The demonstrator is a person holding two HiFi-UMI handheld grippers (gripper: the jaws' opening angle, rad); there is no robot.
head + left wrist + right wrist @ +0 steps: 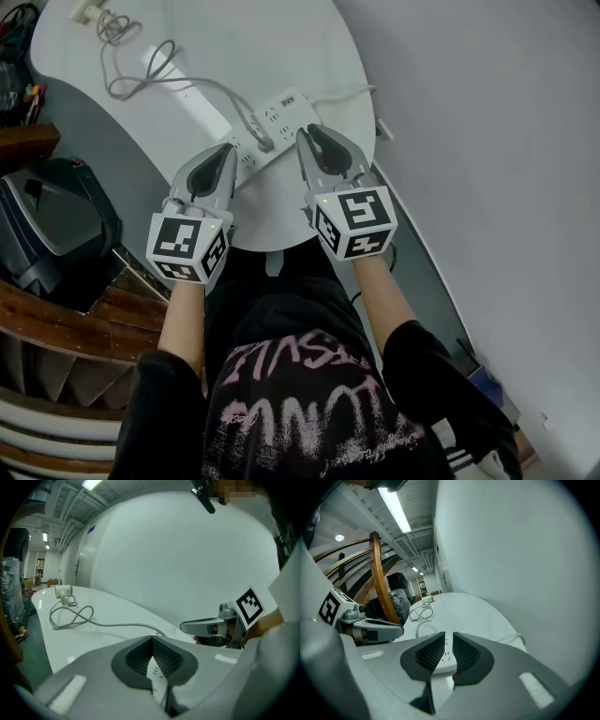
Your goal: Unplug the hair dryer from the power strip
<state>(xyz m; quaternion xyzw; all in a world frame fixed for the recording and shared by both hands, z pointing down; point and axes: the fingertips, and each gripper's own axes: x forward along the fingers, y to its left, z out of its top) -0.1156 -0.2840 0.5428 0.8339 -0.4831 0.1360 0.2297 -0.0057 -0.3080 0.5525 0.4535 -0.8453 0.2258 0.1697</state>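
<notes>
Plug [263,142] sits in power strip [281,113], mid-bench [281,47]. Left hand-held gripper [227,152] is pressed together, just left of the strip. Right hand-held gripper [310,136] is slightly spread and empty, at its right end. I expect a rigid, light, snug plug: pinch its body, not the limp cord [113,625].

One white table [281,47], one power strip [286,111], one plug [265,143] in it.

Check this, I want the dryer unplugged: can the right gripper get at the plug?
Probably yes: the right gripper is beside the strip, jaws apart and empty, with nothing between it and the plug.
</notes>
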